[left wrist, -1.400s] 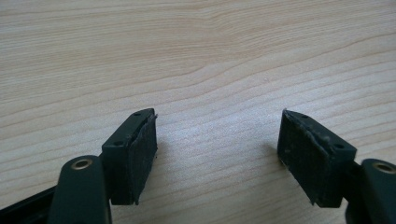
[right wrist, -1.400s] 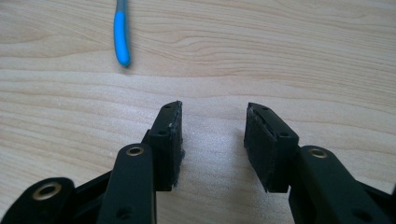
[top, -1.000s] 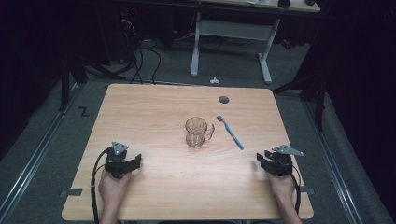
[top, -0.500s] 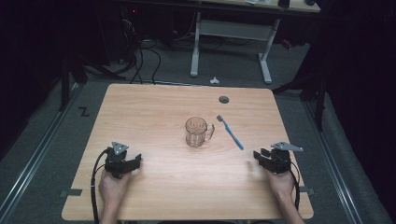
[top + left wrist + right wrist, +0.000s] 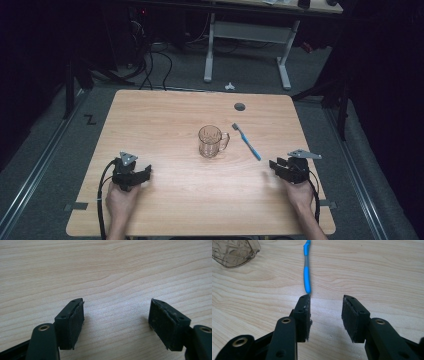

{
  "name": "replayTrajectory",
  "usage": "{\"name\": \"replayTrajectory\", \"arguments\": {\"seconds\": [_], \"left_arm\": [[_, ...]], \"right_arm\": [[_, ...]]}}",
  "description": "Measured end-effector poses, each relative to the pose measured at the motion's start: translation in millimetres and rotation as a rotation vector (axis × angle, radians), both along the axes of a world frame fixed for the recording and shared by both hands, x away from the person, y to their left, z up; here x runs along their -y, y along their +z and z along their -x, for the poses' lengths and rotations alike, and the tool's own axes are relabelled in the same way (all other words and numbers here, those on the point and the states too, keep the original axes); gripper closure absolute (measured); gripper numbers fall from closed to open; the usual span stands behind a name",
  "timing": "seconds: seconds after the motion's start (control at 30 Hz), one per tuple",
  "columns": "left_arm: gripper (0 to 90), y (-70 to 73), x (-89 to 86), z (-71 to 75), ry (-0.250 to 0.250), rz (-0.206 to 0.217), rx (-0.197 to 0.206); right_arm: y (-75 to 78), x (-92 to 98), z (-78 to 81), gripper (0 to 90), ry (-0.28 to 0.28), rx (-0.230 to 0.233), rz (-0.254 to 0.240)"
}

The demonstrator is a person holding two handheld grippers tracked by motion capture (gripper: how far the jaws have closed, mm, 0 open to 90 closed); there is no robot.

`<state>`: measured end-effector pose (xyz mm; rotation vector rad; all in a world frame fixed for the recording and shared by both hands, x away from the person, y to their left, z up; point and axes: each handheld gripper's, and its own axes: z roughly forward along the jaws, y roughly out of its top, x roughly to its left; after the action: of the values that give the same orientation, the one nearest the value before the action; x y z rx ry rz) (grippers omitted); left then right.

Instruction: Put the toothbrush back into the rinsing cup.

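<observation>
Right tongs (image 5: 325,315) released, nothing between the jaws, which have just been narrowing; they sit low on the tabletop (image 5: 165,120), lined up just short of the near end of the blue toothbrush (image 5: 306,277), apparently sizing for its thin handle. Left tongs (image 5: 116,322) released over bare wood, likely parked. Toothbrush lies flat just right of the glass mug (image 5: 212,141).
</observation>
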<state>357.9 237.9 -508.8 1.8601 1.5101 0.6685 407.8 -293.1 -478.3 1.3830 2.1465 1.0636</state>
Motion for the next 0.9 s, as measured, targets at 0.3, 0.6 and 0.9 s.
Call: {"name": "replayTrajectory", "arguments": {"seconds": [0.3,0.6,0.9], "left_arm": [[29.1,0.0,-0.1,0.0,0.000,0.000,-0.001],[29.2,0.0,-0.1,0.0,0.000,0.000,0.000],[29.2,0.0,-0.2,0.0,0.000,0.001,0.000]], "right_arm": [[7.5,-8.8,-7.2,59.6,0.026,0.003,0.016],[15.3,-17.0,-14.6,60.4,0.057,-0.010,0.043],[21.2,-19.1,-22.6,59.9,0.056,-0.014,0.042]]}}
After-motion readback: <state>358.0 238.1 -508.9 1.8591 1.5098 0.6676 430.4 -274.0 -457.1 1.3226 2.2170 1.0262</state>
